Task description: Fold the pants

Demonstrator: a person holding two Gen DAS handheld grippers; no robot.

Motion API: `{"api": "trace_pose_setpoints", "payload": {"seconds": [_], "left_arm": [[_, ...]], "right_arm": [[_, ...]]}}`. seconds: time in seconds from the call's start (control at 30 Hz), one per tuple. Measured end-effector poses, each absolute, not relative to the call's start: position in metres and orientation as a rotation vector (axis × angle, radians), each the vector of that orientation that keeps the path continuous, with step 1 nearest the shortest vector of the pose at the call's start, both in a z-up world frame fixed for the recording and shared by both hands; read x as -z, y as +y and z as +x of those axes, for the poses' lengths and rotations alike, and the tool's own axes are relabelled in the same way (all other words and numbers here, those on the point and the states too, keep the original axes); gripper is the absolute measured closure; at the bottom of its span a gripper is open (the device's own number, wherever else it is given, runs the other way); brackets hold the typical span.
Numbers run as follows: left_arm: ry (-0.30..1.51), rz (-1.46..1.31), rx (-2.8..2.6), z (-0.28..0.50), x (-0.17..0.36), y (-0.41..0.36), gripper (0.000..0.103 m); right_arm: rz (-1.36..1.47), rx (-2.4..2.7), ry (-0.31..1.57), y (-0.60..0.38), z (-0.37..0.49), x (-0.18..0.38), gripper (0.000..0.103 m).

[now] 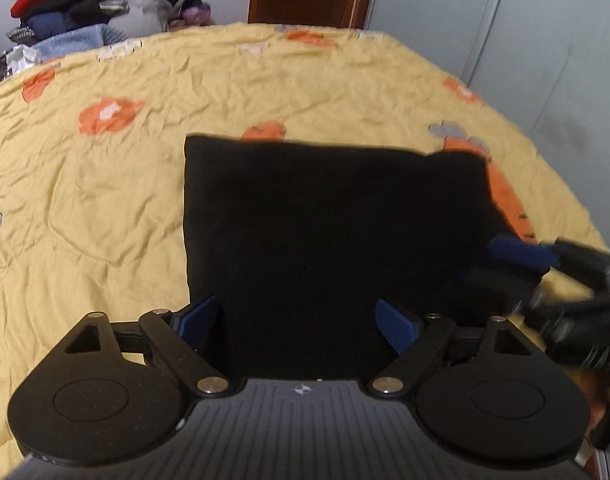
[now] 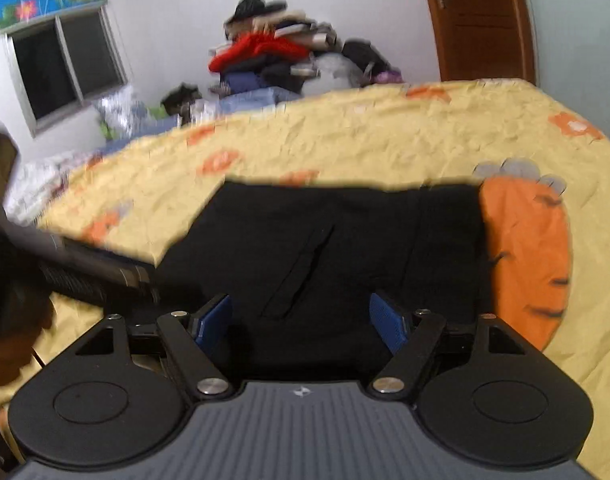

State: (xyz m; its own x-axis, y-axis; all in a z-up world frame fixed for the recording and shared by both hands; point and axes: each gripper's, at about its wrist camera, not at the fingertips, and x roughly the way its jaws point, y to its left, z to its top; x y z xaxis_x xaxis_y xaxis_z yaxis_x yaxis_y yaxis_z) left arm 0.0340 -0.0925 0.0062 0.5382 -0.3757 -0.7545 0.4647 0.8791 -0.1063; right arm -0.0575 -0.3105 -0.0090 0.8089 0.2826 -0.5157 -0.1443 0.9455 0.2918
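While black pants (image 1: 325,232) lay folded on the bed (image 1: 105,200) | soft, limp, light; best pinched at near corners | left gripper (image 1: 299,320) and right gripper (image 2: 301,320) jaws apart, empty.

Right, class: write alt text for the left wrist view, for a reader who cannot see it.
Black pants folded into a flat rectangle lie on a crumpled yellow bedspread with orange flowers. The left gripper hangs over their near edge, jaws open and empty, and the right gripper enters blurred from the right.

Folded black pants (image 2: 325,248) on yellow quilt (image 2: 345,140) — right tool (image 2: 301,320) agape above
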Motion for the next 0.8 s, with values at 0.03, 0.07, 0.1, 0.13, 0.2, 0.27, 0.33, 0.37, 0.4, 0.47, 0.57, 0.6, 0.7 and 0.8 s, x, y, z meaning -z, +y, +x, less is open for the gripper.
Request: {"api": "trace_pose_setpoints", "payload": {"seconds": [0.03,0.07,0.1,0.13,0.2,0.27,0.33,0.37,0.4,0.47,0.57,0.6,0.7,0.8], "left_arm": [[0.846,0.093,0.506,0.034,-0.011,-0.09,0.014],[0.833,0.08,0.499,0.036,-0.016,-0.086,0.012],[0.825,0.074,0.485,0.041,-0.019,-0.085,0.01],[0.821,0.066,0.468,0.049,-0.02,-0.082,0.01],[0.854,0.029,0.462,0.069,-0.016,-0.075,0.009],[0.949,-0.04,0.495,0.09,-0.004,-0.063,0.01],[1.033,-0.123,0.539,0.108,0.01,-0.049,0.011],[1.006,-0.144,0.568,0.111,0.01,-0.043,0.005],[1.012,-0.15,0.571,0.116,0.011,-0.038,0.005],[1.018,-0.153,0.61,0.122,0.013,-0.035,0.005],[1.004,-0.145,0.68,0.125,0.016,-0.035,0.002],[0.996,-0.146,0.712,0.126,0.018,-0.037,0.001],[0.962,-0.119,0.779,0.125,0.021,-0.047,0.001],[0.924,-0.098,0.79,0.121,0.022,-0.055,0.001]], "right_arm": [[0.254,-0.202,0.554,-0.32,-0.06,0.008,0.027],[0.258,-0.168,0.538,-0.329,-0.059,0.005,0.026],[0.271,-0.135,0.538,-0.342,-0.056,0.003,0.022],[0.297,-0.125,0.559,-0.355,-0.048,0.005,0.02],[0.374,-0.155,0.619,-0.385,-0.028,0.015,0.02],[0.46,-0.169,0.697,-0.414,-0.017,0.029,0.02],[0.549,-0.28,0.704,-0.438,-0.013,0.039,0.019],[0.594,-0.333,0.722,-0.443,-0.009,0.045,0.019],[0.629,-0.363,0.728,-0.449,-0.005,0.047,0.019],[0.656,-0.436,0.747,-0.454,0.003,0.053,0.019],[0.682,-0.517,0.769,-0.456,0.018,0.056,0.019],[0.689,-0.548,0.785,-0.454,0.024,0.058,0.019],[0.679,-0.605,0.808,-0.445,0.038,0.056,0.018],[0.687,-0.634,0.828,-0.439,0.045,0.053,0.018]]}}
